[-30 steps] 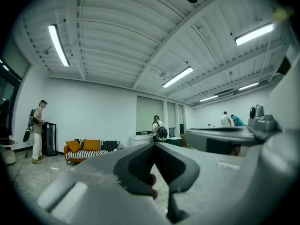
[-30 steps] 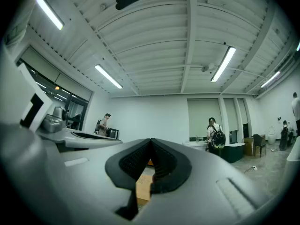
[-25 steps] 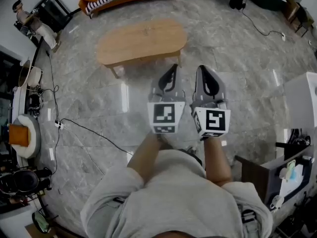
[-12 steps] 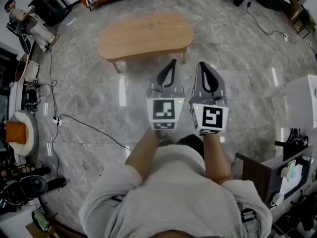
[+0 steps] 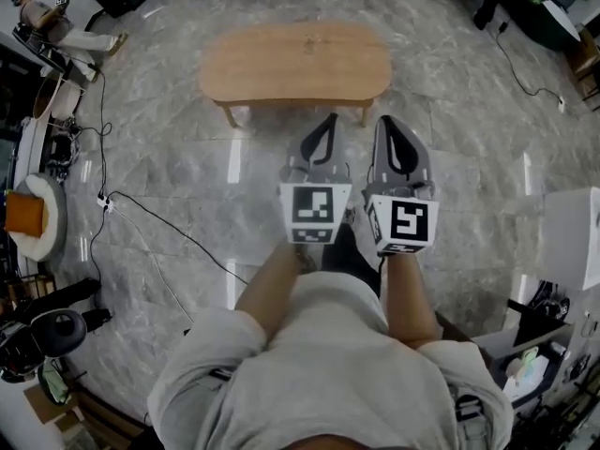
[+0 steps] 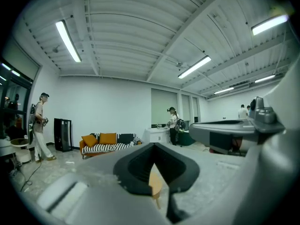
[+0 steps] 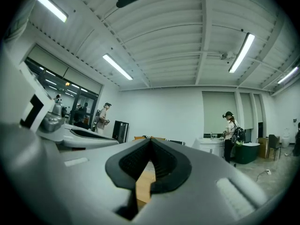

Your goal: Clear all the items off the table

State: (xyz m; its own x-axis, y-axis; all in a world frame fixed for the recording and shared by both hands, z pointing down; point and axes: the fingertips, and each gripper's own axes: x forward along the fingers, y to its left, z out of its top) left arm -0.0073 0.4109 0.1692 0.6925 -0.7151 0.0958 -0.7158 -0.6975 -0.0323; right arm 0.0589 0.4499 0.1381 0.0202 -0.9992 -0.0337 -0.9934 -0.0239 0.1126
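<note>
An oval wooden coffee table (image 5: 295,62) stands on the marble floor ahead of me. A tiny pale speck (image 5: 307,45) shows near the top's far edge, too small to tell what it is. My left gripper (image 5: 330,120) and right gripper (image 5: 387,122) are held side by side at chest height, pointing at the table and short of its near edge. Both are shut with nothing between the jaws. A sliver of the table (image 6: 155,184) shows below the left gripper (image 6: 153,145) in its own view. The right gripper (image 7: 150,139) likewise has the table (image 7: 143,184) below its tips.
An orange sofa (image 6: 107,142) with striped cushions stands beyond the table. Black cables (image 5: 141,232) trail over the floor at left, beside equipment and a round stool (image 5: 33,216). A white cabinet (image 5: 572,237) stands at right. People (image 6: 40,125) stand at the room's far side.
The table has grown larger and moved more squarely in front of me in the head view. Both grippers stay shut and side by side.
</note>
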